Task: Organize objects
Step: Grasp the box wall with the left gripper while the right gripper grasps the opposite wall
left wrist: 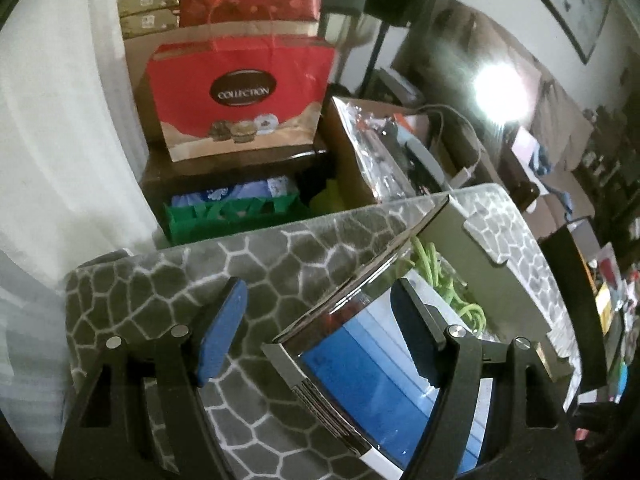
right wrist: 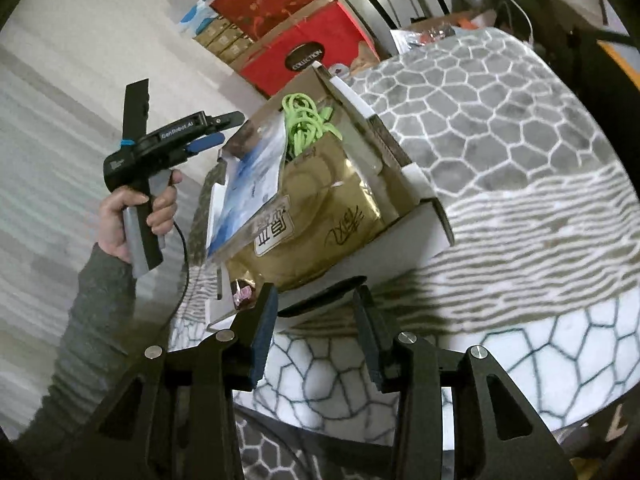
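An open cardboard box [right wrist: 424, 196] rests tilted on a grey cobble-patterned blanket [right wrist: 500, 92]. Inside lie a gold pouch [right wrist: 320, 216], a coiled green cable [right wrist: 308, 120] and a glossy blue-and-white packet [right wrist: 248, 176]. My left gripper [right wrist: 230, 126], held by a hand [right wrist: 132, 216], is open at the box's left flap. In the left wrist view this gripper [left wrist: 316, 332] straddles the flap's edge and the blue packet [left wrist: 360, 372]; its left pad stands off from them. The green cable [left wrist: 432, 268] shows beyond. My right gripper [right wrist: 316, 334] is open just before the box's near edge, nothing pressed between its pads.
A red "COLLECTION" paper bag [left wrist: 240, 96] stands on a dark shelf, with a green bag [left wrist: 232, 216] below it and a brown carton of plastic-wrapped items [left wrist: 372, 148] beside it. White curtain hangs at the left. A dark round shape [right wrist: 320, 298] lies under the box's front edge.
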Action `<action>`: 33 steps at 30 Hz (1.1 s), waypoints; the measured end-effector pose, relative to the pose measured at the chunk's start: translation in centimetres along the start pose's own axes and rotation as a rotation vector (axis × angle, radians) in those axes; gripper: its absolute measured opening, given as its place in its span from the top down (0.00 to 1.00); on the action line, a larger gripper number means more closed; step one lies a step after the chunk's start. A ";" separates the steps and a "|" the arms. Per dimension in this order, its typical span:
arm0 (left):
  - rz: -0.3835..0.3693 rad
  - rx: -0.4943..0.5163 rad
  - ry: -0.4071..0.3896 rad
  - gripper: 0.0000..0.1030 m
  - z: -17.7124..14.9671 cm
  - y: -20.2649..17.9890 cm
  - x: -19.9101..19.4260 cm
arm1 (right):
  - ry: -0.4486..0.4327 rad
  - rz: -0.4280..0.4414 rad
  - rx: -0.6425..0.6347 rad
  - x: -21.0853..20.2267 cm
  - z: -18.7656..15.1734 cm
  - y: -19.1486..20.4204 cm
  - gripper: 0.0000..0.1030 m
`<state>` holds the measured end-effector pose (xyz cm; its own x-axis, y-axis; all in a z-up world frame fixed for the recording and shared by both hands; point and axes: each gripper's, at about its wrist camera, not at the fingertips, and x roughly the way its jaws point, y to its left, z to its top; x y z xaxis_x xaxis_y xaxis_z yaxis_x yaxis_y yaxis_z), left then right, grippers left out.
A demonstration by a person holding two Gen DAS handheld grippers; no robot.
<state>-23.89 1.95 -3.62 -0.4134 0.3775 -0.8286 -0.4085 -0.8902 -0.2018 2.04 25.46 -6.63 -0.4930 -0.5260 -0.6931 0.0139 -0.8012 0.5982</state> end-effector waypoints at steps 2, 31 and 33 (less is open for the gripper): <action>0.000 -0.001 0.014 0.31 -0.1 0.1 0.5 | 0.016 0.028 0.018 0.6 0.0 -0.1 0.59; -0.081 -0.236 0.128 0.80 -5.1 1.1 0.3 | -0.053 -0.232 -0.110 -1.1 5.7 -1.5 0.63; -0.083 -0.258 0.124 0.79 -6.1 0.7 -0.2 | -0.046 -0.254 -0.122 -1.2 7.0 -2.0 0.63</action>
<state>-19.13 -0.30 -6.82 -0.2779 0.4316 -0.8582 -0.2099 -0.8991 -0.3842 -3.49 29.63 -4.19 -0.5327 -0.2924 -0.7942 -0.0119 -0.9357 0.3525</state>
